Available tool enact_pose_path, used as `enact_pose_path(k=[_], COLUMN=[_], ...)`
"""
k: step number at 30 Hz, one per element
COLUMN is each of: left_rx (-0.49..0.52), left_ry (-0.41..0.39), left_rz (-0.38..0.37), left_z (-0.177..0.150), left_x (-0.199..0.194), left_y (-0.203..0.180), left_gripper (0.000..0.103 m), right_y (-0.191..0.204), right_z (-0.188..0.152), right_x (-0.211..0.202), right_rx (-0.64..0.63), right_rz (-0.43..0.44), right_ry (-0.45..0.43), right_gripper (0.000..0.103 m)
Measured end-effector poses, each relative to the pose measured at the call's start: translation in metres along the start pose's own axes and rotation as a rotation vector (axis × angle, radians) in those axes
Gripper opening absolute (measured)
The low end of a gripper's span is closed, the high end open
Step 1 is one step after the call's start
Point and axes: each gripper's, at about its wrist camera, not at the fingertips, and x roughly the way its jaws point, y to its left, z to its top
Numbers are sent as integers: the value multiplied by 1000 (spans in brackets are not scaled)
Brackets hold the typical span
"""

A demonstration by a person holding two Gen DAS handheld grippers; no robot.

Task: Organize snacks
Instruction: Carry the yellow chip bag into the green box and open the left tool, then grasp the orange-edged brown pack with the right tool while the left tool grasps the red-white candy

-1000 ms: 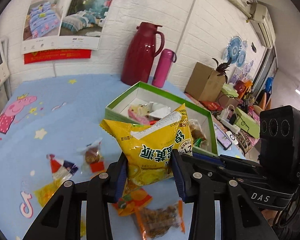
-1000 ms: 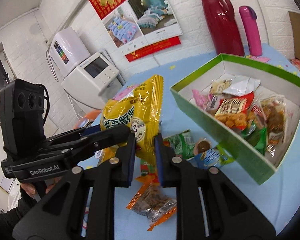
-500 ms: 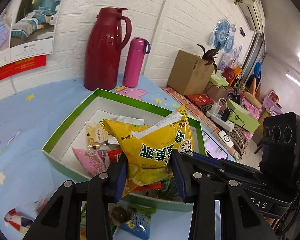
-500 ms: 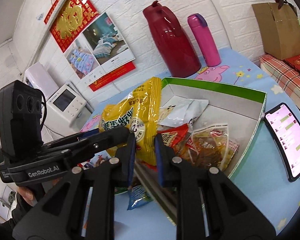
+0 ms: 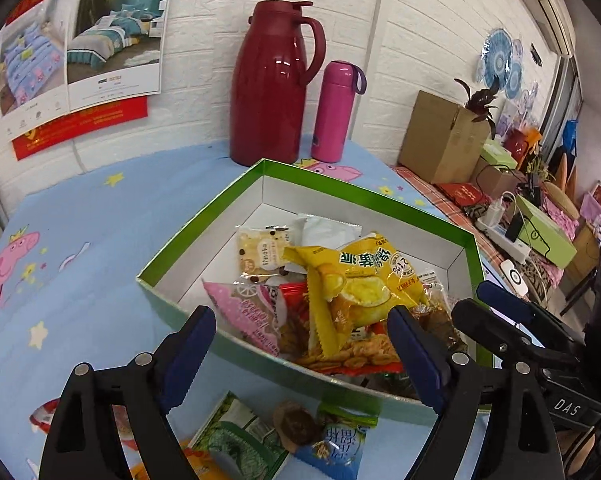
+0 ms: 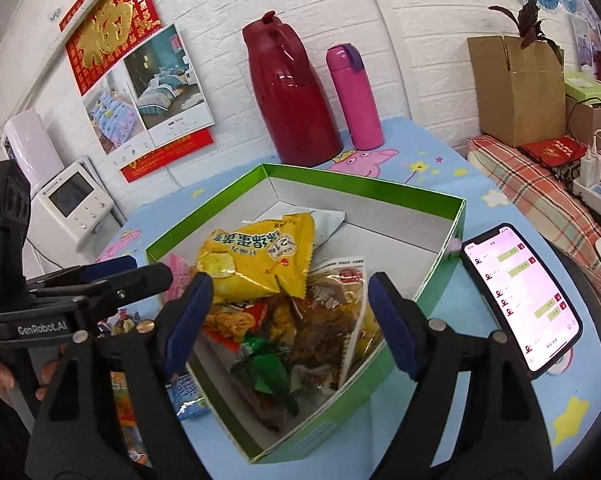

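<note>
The yellow snack bag [image 5: 360, 280] [image 6: 260, 258] lies loose on top of the other packets inside the green-rimmed box [image 5: 204, 220] [image 6: 440, 280]. My left gripper [image 5: 300, 356] hangs open just above the box's near wall, nothing between its blue pads. My right gripper [image 6: 288, 320] is open too, over the box's near corner, with the yellow bag just beyond its fingers. The box holds several packets: pink [image 5: 252, 312], red, white and brown ones. A few snacks lie outside on the blue cloth, among them a green packet [image 5: 240, 444] and a blue one [image 5: 336, 444].
A dark red thermos jug [image 5: 272, 80] and a pink bottle [image 5: 336, 112] stand at the wall behind the box. A lit phone [image 6: 520, 300] lies right of the box. Cardboard box [image 6: 516, 88], power strip and clutter fill the right side. A white appliance [image 6: 72, 204] stands left.
Both grippers carried the yellow bag over the box, then opened and let it go. The bag now lies on the packets in the box.
</note>
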Motion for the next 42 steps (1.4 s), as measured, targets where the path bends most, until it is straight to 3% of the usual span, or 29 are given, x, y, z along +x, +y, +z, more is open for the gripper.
enact_pose_path(k=[3,6,10,17,19,21,27,33,35,38,39,40,42], left_rx=[-4,-13,-38,-139,-183,-222,-308,-366,-382,-403,-404,-398,-370], left_ry=[-19,-33,-55,-67,-45,-37,-5,14,18,21,23,24,20], left_rz=[31,62,62,102,141,134,161,186,180,151,143,135,133], left_z=[-7,-16,-36,-93,-110,-129,-182,-219,-223,-225,-223,-220,-212], left_x=[-20,-44,-81,-133,-139,-145,-156,-164,-163,-162,-161,-159,-158], left_y=[4,8,13,42,55,69,95,116,121,124,125,125,125], left_gripper=[89,89,89,90,90,90,90,90,90,90,90,90,90], right_y=[13,27,49,85,94,99,112,132,136,138,138,137,135], right_z=[-6,-16,-31,-62,-74,-87,-122,-130,-130,-131,-133,-135,-137], right_x=[-13,-30,-52,-76,-75,-70,-40,-15,-7,1,3,4,4], right_rx=[-1,1,-27,-132,-160,-171,-109,-112,-106,-95,-94,-93,-74], right_rz=[24,51,81,125,128,132,184,204,204,207,210,215,239], right_ry=[-16,-26,-25,26,61,106,275,327,337,355,367,380,385], right_gripper=[83,91,98,102,102,102,102,101,97,81,68,47,45])
